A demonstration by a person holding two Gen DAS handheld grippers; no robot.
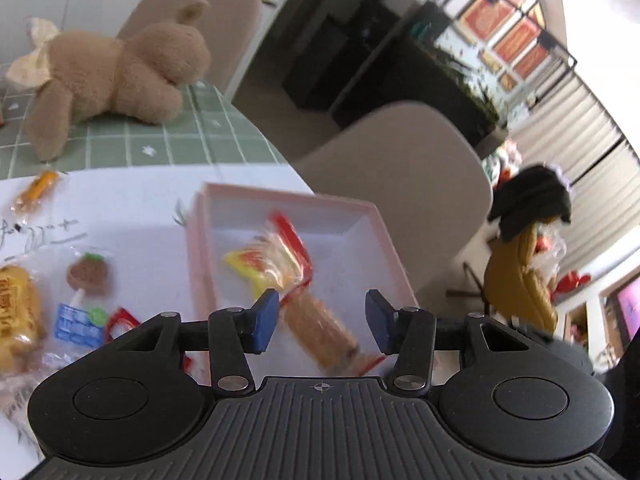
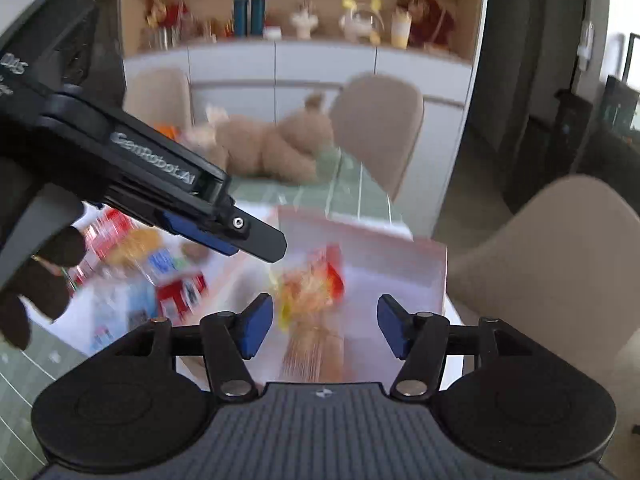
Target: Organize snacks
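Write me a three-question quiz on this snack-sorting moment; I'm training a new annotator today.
1. True or false: the left gripper is shut on a snack.
2. Where does the yellow-and-red packet lie? A) in the pink box B) on the green tiled cloth C) under the plush toy
3. Fill in: the right gripper is ____.

Key: 1 false; 2 A; 3 open

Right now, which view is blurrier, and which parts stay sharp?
Right wrist view: heavy motion smear over the pink box and loose snacks; its own fingers stay crisp. Left wrist view: milder blur, plush bear readable; fisheye bending in both.
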